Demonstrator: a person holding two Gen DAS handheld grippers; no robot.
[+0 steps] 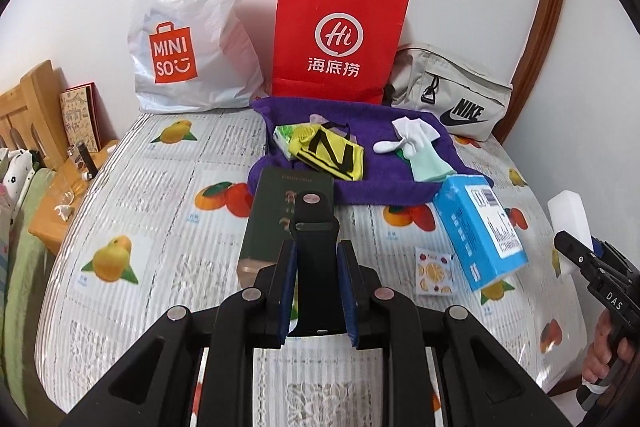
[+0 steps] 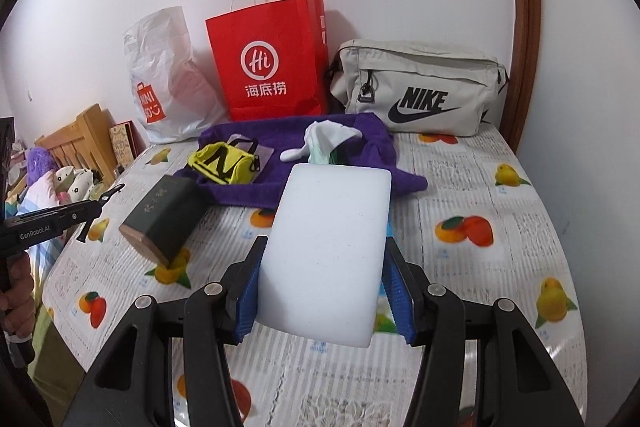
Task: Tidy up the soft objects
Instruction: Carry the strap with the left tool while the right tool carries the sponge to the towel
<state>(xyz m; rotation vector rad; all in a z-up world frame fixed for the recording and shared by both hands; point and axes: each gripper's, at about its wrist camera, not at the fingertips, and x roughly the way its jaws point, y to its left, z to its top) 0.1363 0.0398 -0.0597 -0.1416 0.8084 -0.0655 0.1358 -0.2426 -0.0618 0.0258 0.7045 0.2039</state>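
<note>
Mid-carry here: my right gripper (image 2: 320, 291) is clamped on the white sponge block (image 2: 328, 251), up off the bed. Left gripper (image 1: 316, 291) pinches a black strap (image 1: 314, 227). Next, I'd guess, pick 1 bag, maybe the red paper bag (image 2: 268, 67).

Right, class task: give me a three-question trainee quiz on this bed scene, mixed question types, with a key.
1. True or false: the right gripper holds a white sponge block.
2. What stands between the Miniso bag and the Nike bag? A) red paper bag B) blue box C) book
3. The socks lie on a ____ towel.

Key: 1 true; 2 A, the red paper bag; 3 purple.
</note>
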